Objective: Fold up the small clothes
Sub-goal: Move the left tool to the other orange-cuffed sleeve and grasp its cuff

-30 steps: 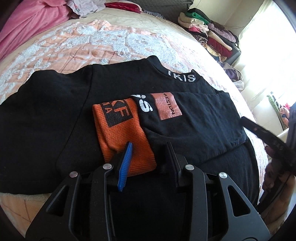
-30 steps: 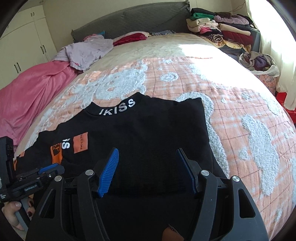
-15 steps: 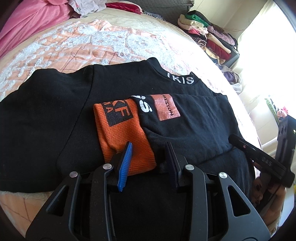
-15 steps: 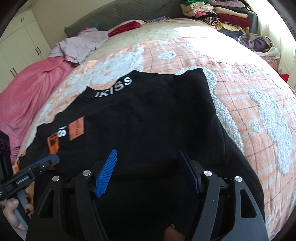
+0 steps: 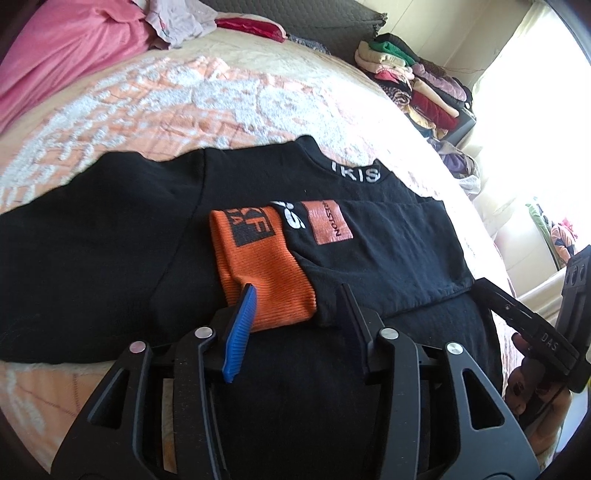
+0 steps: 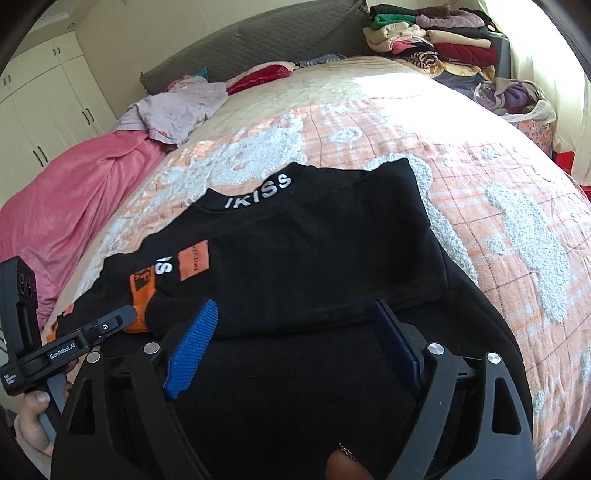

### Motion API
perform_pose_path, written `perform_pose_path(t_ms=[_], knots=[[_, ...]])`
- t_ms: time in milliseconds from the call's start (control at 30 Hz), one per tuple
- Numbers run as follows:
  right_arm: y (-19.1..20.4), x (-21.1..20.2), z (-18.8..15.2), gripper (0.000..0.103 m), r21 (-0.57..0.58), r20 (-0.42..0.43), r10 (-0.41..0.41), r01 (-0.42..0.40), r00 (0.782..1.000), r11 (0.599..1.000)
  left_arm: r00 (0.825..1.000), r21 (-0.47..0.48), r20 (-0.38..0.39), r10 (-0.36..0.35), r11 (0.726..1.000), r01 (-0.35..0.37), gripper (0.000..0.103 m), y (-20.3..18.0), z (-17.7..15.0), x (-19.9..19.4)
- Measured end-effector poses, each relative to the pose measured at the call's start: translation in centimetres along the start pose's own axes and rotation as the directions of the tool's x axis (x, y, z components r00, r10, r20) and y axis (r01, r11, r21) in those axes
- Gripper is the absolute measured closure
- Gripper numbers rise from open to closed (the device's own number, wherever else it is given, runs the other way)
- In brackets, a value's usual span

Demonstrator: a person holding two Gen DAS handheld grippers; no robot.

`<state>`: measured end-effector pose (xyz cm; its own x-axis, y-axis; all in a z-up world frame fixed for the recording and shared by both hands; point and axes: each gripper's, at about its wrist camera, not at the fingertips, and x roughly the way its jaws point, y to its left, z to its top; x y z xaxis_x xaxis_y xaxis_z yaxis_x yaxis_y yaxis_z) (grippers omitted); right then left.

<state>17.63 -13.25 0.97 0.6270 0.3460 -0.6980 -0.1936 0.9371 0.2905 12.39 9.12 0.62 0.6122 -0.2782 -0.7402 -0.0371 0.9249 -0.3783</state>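
A black sweatshirt (image 5: 110, 251) with white "IKISS" on the collar lies flat on the bed; it also shows in the right wrist view (image 6: 314, 251). Its right sleeve, with an orange cuff (image 5: 262, 273), is folded across the chest. My left gripper (image 5: 295, 299) is open, fingers astride the orange cuff end, just above the cloth. My right gripper (image 6: 295, 321) is open and empty over the sweatshirt's lower right part, near the folded sleeve's edge. Each gripper shows at the edge of the other's view.
The bed has a peach and white textured cover (image 6: 480, 184). A pink blanket (image 6: 66, 192) and loose clothes (image 6: 177, 107) lie at the far left. A stack of folded clothes (image 6: 436, 33) stands at the back right beside a bag (image 6: 517, 96).
The right gripper has moved forward and lower over the sweatshirt. The left gripper has hardly moved. Both stay open.
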Motion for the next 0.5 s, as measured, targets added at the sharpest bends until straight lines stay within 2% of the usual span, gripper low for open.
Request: perform_pose_path(t_ms=[267, 433, 500], knots=[[1.8, -2.0, 0.2, 0.014, -0.015, 0.037, 0.033, -0.033, 0.999, 0.999, 0.996, 0.020, 0.071, 0.048, 0.999, -0.050, 0.036, 0.1, -0.1, -3.4], [3.2, -2.9, 0.3, 0.009, -0.037, 0.059, 0.056, -0.054, 0.997, 0.998, 0.990, 0.007, 0.115, 0.078, 0.997, -0.080, 0.011, 0.6, 0.0, -5.2], [3.9, -3.2, 0.4, 0.008, -0.052, 0.068, 0.060, -0.056, 0.996, 0.997, 0.986, -0.009, 0.142, 0.087, 0.996, -0.087, 0.010, 0.9, 0.0, -6.3]])
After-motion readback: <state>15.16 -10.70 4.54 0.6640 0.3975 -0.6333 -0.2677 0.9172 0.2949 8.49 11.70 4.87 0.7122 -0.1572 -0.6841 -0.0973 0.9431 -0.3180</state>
